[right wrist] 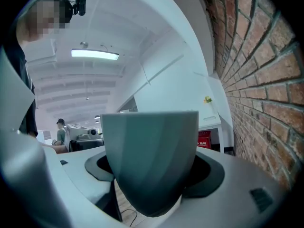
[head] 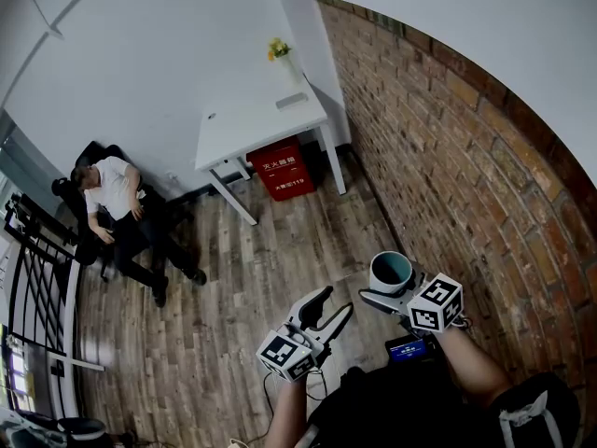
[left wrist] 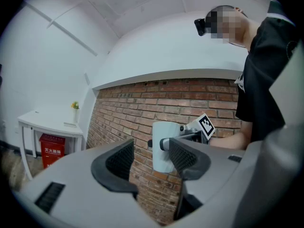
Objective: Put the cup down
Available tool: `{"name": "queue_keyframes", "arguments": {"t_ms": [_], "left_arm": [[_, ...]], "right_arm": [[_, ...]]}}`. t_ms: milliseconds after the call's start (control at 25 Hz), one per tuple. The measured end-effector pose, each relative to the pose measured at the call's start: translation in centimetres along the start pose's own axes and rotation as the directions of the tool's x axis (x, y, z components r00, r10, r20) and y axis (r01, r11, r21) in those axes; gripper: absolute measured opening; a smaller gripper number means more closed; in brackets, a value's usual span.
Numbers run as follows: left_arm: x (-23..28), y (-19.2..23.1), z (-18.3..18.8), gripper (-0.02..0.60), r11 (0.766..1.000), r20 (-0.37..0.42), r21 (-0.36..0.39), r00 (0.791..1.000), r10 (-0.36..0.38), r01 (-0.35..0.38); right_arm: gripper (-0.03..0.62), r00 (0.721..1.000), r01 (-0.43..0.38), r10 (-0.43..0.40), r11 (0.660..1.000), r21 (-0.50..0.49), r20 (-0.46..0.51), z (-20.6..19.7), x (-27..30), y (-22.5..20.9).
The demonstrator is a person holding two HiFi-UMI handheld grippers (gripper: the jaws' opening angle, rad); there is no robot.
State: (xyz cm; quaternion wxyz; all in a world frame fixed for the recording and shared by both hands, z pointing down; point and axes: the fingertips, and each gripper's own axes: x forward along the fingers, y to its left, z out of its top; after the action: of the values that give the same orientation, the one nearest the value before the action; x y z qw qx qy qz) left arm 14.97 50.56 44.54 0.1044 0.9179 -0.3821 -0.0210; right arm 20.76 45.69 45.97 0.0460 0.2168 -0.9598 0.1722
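A cup, pale outside and teal inside, is held upright in the air above the wooden floor, with my right gripper shut on it. In the right gripper view the cup fills the middle between the two jaws, and its base is hidden. My left gripper hangs just left of it, open and empty. Through the left gripper's spread jaws I see the cup against the brick wall, with the right gripper's marker cube behind it.
A white table stands far ahead in the corner, with a vase of yellow flowers on it and a red box under it. A brick wall runs along the right. A person sits in a black chair at left, near a black railing.
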Motion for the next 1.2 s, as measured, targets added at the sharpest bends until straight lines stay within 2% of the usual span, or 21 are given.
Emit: {"name": "queue_keyframes", "arguments": {"t_ms": [200,360,480,680,1200], "left_arm": [[-0.07,-0.06,-0.32,0.239,1.0,-0.007,-0.005,1.0,-0.009,0.009],[0.13,0.06,0.2,0.239,1.0,0.017,-0.006,1.0,-0.001,0.002],[0.09,0.15,-0.21,0.239,1.0,-0.002,-0.012,1.0,0.001,-0.001],[0.42,0.06,0.16,0.238,1.0,0.02,-0.003,1.0,0.002,-0.002],[0.76,-0.11,0.19,0.238,1.0,0.004,0.007,1.0,0.002,-0.002]], "right_arm": [[0.384,1.0,-0.001,0.001,1.0,0.005,0.002,0.08,-0.02,-0.04],[0.385,1.0,-0.002,0.002,1.0,0.012,-0.001,0.08,0.07,-0.12],[0.385,1.0,-0.001,0.001,1.0,0.015,-0.001,-0.01,0.07,-0.27],[0.384,1.0,-0.001,0.001,1.0,0.018,-0.002,-0.08,0.01,-0.48],[0.384,1.0,-0.006,0.007,1.0,0.023,-0.007,-0.06,-0.11,-0.79]]}}
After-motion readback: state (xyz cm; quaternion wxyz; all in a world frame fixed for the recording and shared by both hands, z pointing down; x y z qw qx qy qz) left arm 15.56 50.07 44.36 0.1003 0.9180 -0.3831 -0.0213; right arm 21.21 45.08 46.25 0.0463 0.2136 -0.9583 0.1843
